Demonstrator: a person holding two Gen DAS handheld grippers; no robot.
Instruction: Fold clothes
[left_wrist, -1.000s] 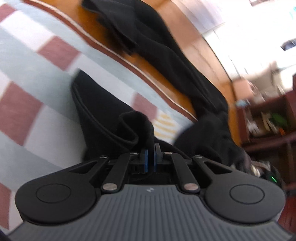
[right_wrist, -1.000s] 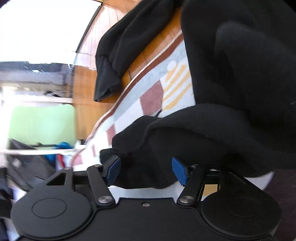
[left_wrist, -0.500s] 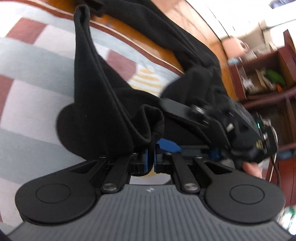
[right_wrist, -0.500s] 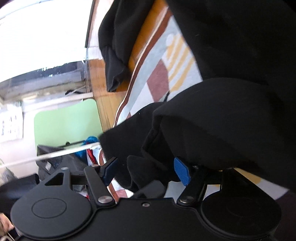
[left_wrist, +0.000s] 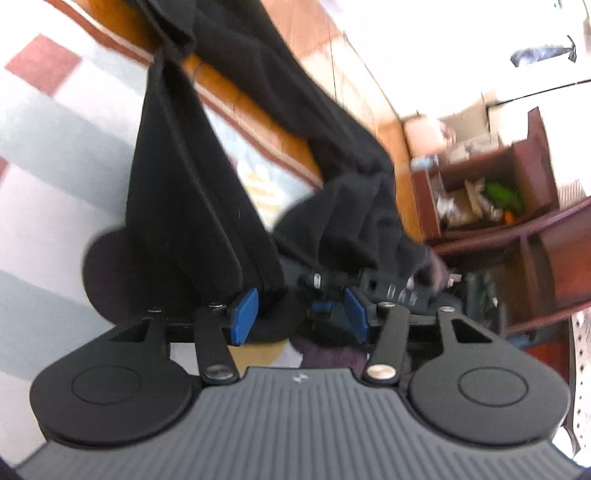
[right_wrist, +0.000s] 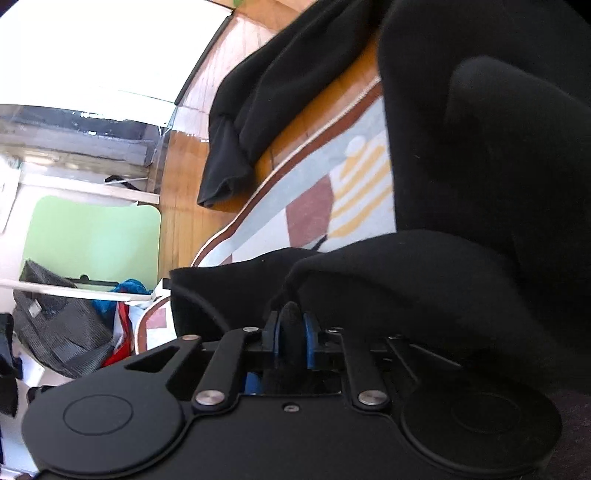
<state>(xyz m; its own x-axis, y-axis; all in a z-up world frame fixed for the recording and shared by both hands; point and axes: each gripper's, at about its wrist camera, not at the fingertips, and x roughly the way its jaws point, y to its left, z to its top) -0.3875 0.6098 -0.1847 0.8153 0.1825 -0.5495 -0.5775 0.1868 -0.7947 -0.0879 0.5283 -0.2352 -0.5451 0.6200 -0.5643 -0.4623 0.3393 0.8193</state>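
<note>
A black garment (left_wrist: 192, 192) hangs stretched above a checked rug (left_wrist: 55, 122), one end trailing onto the wooden floor. My left gripper (left_wrist: 301, 314) is open, its blue pads (left_wrist: 243, 310) apart, the cloth's edge hanging just beside the left pad. My right gripper shows just beyond it in the left wrist view (left_wrist: 369, 288), under bunched cloth. In the right wrist view my right gripper (right_wrist: 291, 339) is shut on a fold of the black garment (right_wrist: 480, 166), which fills the right half of that view.
The rug (right_wrist: 332, 206) has red, grey and white squares and a brown border on a wooden floor (right_wrist: 184, 158). A dark wooden shelf unit (left_wrist: 517, 206) with clutter stands to the right. A green board (right_wrist: 88, 240) and bags (right_wrist: 59, 332) lie at the left.
My left gripper has opened and let go of the garment's edge. My right gripper has shut on a fold of the same cloth.
</note>
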